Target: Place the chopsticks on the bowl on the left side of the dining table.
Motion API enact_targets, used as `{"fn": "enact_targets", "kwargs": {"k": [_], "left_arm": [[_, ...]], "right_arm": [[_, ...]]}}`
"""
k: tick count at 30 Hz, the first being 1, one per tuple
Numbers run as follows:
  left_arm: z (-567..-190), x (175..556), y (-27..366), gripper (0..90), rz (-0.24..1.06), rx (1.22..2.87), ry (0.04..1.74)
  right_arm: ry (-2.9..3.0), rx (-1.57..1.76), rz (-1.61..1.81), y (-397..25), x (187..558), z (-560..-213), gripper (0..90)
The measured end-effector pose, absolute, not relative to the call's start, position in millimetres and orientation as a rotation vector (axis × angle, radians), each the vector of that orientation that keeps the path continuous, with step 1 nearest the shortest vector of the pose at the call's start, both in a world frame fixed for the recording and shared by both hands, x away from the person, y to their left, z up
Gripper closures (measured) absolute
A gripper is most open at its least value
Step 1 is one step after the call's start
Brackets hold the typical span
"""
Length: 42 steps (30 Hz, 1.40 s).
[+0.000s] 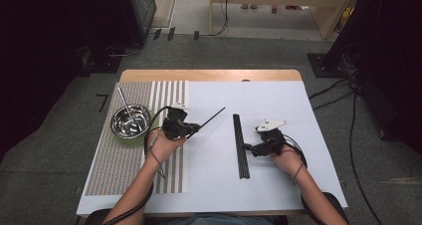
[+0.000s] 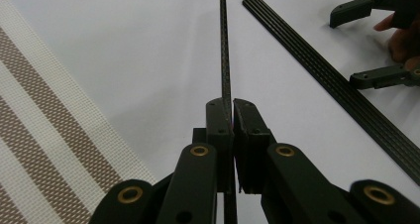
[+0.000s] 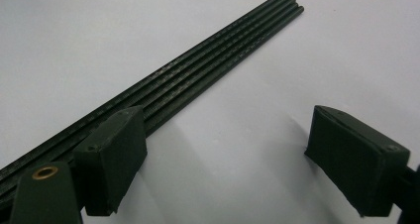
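While you are holding one thin black stick tight in your left gripper, near the middle of the high view, your right gripper is waiting wide open beside the row of black sticks. Most are probably still waiting.

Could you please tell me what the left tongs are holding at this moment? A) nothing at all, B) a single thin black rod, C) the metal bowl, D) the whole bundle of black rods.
B: in the left gripper view the left tongs are shut on a single thin black rod, while the bundle of black rods lies on the table beside the open right tongs.
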<state>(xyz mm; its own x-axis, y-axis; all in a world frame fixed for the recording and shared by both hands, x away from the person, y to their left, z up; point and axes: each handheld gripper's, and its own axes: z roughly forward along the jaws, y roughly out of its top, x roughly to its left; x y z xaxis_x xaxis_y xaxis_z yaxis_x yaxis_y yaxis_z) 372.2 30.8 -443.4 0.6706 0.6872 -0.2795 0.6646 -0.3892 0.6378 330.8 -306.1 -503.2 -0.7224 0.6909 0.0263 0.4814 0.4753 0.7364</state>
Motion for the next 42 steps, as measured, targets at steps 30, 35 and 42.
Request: {"fn": "enact_targets", "kwargs": {"k": [30, 35, 42], "left_arm": [[-431.7, 373.9, 58.1, 87.7, 0.051, 2.113, 1.073], [-432.9, 375.4, 62.0, 87.7, 0.056, 2.111, 1.090], [-429.1, 375.3, 71.0, 87.7, 0.073, 2.093, 1.103]], "right_arm": [[2.450, 1.001, 1.093, -306.1, 330.7, -503.2, 15.2], [2.450, 1.000, 1.093, -306.1, 330.7, -503.2, 15.2], [2.450, 1.002, 1.093, -306.1, 330.7, -503.2, 15.2]]}}
